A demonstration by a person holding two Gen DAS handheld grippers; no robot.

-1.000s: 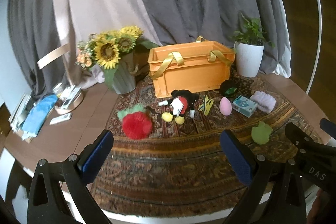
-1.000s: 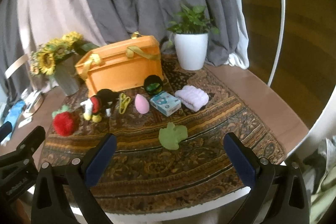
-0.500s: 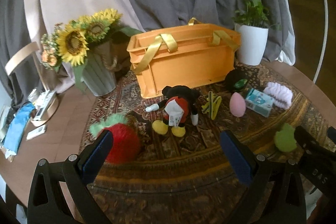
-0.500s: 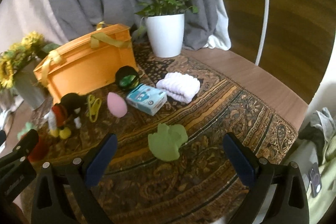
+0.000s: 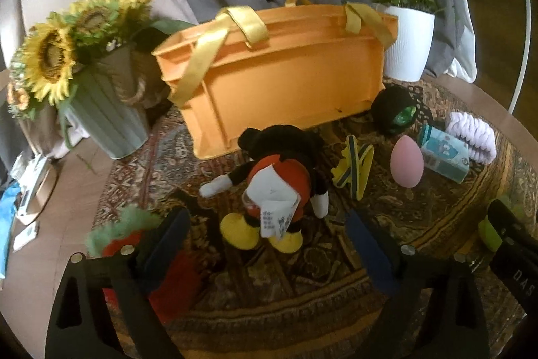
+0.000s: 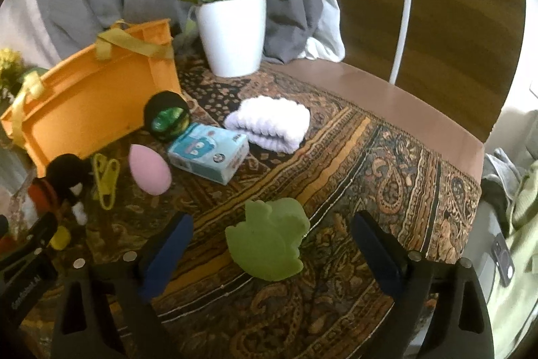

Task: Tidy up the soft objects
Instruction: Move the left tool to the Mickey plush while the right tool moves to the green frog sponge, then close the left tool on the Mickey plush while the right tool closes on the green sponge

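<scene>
A Mickey plush [image 5: 275, 177] with a white tag lies on the patterned rug in front of the orange crate [image 5: 279, 83]. My left gripper [image 5: 269, 244] is open, its fingers either side of the plush's yellow feet. A red and green fuzzy strawberry [image 5: 134, 238] lies behind the left finger. A flat green sponge [image 6: 269, 241] lies between the open fingers of my right gripper [image 6: 270, 246]. Farther off lie a pink egg sponge [image 6: 149, 169], a lilac towel [image 6: 269, 123] and a yellow hair clip [image 6: 106, 179].
A blue tissue pack [image 6: 208, 153] and a black round case [image 6: 166, 116] lie near the crate [image 6: 90, 96]. A white plant pot [image 6: 232, 36] stands behind them. A sunflower vase [image 5: 101, 96] stands left of the crate. The rug's edge [image 6: 470, 190] drops off on the right.
Both grippers have moved forward and lower over the rug. The left one has closed in on the Mickey plush, the right one on the green sponge. Both stay open.
</scene>
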